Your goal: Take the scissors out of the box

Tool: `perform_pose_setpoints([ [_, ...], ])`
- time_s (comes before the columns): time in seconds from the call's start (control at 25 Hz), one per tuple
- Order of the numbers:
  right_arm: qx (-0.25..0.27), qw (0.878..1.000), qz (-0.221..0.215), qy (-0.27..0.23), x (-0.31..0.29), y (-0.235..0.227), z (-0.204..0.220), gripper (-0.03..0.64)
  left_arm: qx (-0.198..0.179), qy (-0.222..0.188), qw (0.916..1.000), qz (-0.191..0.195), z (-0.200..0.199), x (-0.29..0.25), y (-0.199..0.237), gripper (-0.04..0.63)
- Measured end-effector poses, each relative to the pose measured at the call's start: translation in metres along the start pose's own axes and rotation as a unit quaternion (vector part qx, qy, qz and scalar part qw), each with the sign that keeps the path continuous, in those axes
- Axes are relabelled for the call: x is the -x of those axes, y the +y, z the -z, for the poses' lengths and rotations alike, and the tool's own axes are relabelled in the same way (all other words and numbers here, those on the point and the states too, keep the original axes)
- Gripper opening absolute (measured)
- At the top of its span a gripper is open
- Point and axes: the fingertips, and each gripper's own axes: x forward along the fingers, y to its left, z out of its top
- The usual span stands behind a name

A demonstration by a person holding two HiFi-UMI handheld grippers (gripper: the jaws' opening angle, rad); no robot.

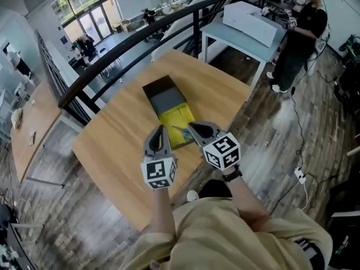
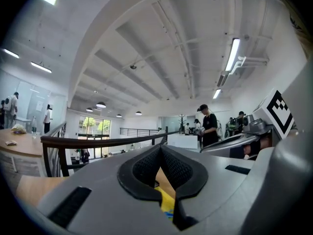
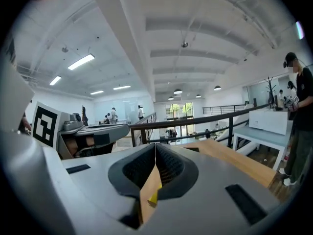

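Observation:
An open box lies in the middle of the wooden table, with a dark grey far part and a yellow inside at its near end. The scissors, with a blue handle, lie at the near edge of the yellow part. My left gripper hovers just left of that end, its jaws shut and empty. My right gripper is just right of the scissors, also shut with nothing in it. In the left gripper view a strip of the yellow box shows below the meeting tips. The right gripper view shows the table ahead.
A black railing runs behind the table. Behind it at the right stands a pale table with a white box, and a person in black stands beside it. A cable and power strip lie on the floor at the right.

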Motion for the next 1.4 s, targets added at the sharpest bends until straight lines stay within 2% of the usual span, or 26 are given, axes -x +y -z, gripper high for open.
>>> perform_pose_setpoints([
  [0.12, -0.01, 0.999, 0.0, 0.05, -0.019, -0.01, 0.032, 0.014, 0.01, 0.02, 0.9996, 0.018, 0.026, -0.013, 0.005, 0.011],
  [0.28, 0.024, 0.99, -0.002, 0.139, -0.047, -0.028, 0.076, 0.014, 0.032, 0.03, 0.9987, 0.028, 0.05, -0.034, 0.011, 0.011],
  [0.48, 0.037, 0.969, -0.03, 0.243, -0.081, -0.048, 0.135, 0.014, 0.039, 0.055, 0.9974, 0.024, 0.083, -0.065, 0.023, 0.011],
  [0.64, 0.057, 0.943, -0.044, 0.326, -0.095, -0.065, 0.18, 0.014, 0.044, 0.073, 0.9962, 0.018, 0.105, -0.092, 0.026, 0.011],
  [0.88, 0.057, 0.914, -0.077, 0.394, -0.119, -0.074, 0.228, 0.014, 0.059, 0.097, 0.9935, 0.013, 0.131, -0.115, 0.036, 0.011],
  [1.12, 0.084, 0.886, -0.107, 0.443, -0.145, -0.078, 0.257, 0.024, 0.069, 0.113, 0.9912, 0.003, 0.146, -0.13, 0.053, 0.011],
  [1.16, 0.082, 0.882, -0.111, 0.45, -0.149, -0.079, 0.261, 0.045, 0.071, 0.116, 0.9908, 0.002, 0.149, -0.132, 0.055, 0.011],
  [1.24, 0.077, 0.871, -0.121, 0.47, -0.153, -0.078, 0.273, 0.136, 0.074, 0.12, 0.99, 0.0, 0.155, -0.134, 0.059, 0.011],
  [1.4, 0.078, 0.855, -0.131, 0.495, -0.158, -0.078, 0.289, 0.149, 0.078, 0.124, 0.9892, -0.003, 0.16, -0.136, 0.064, 0.011],
])
